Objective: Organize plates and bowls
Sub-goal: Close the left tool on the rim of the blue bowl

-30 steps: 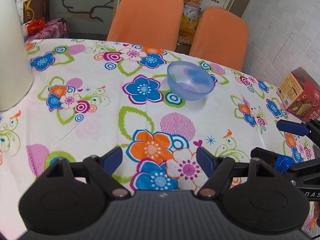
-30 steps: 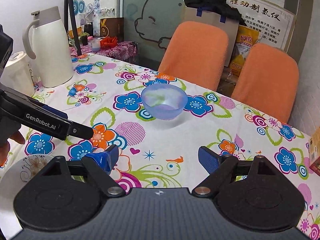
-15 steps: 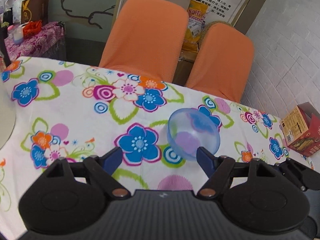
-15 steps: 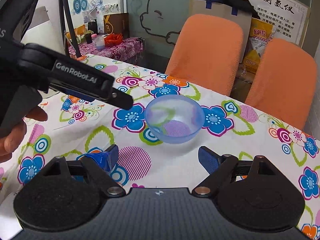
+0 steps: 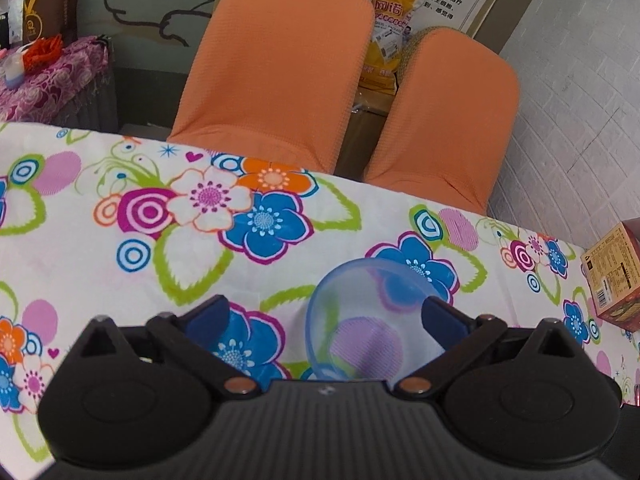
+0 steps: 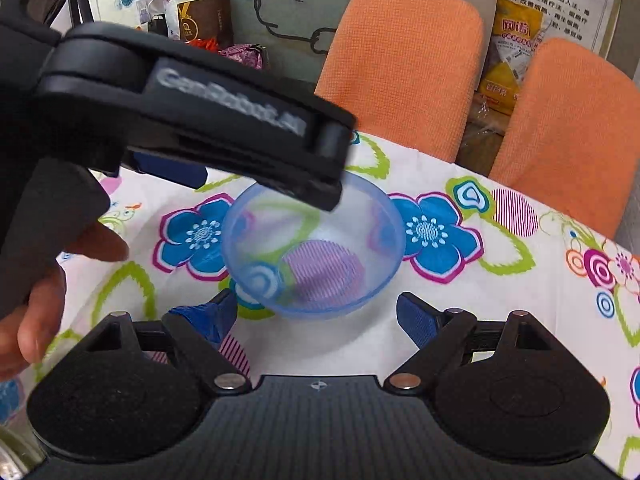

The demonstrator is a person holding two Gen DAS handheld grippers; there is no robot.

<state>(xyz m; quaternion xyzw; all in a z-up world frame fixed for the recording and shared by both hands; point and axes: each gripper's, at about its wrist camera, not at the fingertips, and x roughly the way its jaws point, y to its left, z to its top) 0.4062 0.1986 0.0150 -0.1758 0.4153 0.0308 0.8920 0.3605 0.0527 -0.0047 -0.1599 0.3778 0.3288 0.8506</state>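
Translucent pale-blue plastic bowl [image 5: 372, 320] sits upright on the floral tablecloth [image 5: 100, 240], between the left gripper's [image 5: 324, 314] wide-spread, empty fingers, nearer the right one. Right gripper [image 6: 316, 316], equally spread and empty, sits just short of it.

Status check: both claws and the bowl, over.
Left claw open, right finger over the blue bowl. Right claw open, empty, just short of it. Bowl upright on the tablecloth. Nothing in the way.
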